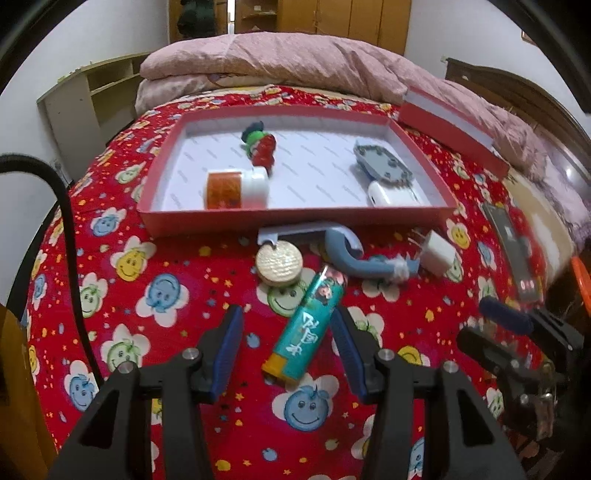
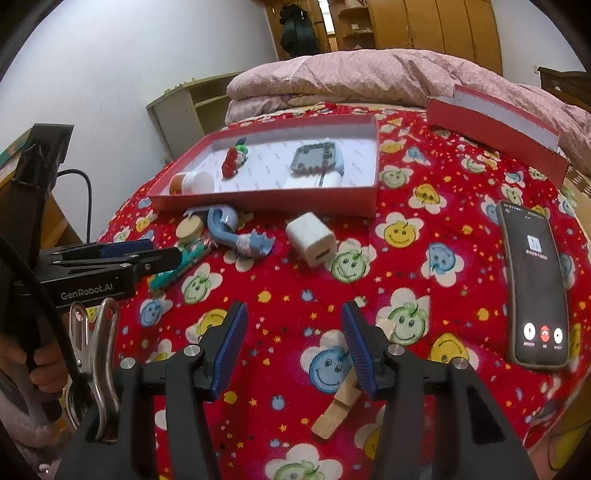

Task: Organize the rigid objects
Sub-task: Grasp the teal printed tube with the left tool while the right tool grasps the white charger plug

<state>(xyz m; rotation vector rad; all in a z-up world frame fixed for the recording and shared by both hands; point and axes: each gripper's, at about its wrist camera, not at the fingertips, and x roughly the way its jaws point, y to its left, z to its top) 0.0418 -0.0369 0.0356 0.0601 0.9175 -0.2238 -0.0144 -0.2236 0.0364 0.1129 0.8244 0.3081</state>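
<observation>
Left wrist view: the left gripper (image 1: 286, 325) stood wide open, holding nothing.
Lighter (image 1: 308, 325): lay on the red bedspread (image 1: 166, 269) between the blue pads (image 1: 227, 350), touching neither, just short of the red tray (image 1: 295, 216).
Handling: probably light, stiff, slick plastic; best pinched across its flat mid-body.
Right gripper (image 2: 295, 343): also open and empty, above a wooden clothespin (image 2: 338, 410).
Beyond: coin-like disc (image 1: 279, 264), white charger (image 1: 437, 254).

Red bedspread printed with smiley-face flowers (image 2: 280, 288) covers the bed. Folded pink quilt (image 2: 369, 74) lies at the bedspread's far end. Black smartphone, screen lit (image 2: 533, 288), lies flat on the bedspread's right side. Wooden wardrobe (image 2: 436, 26) and open wooden shelf unit (image 2: 184, 107) stand beyond the bedspread.
</observation>
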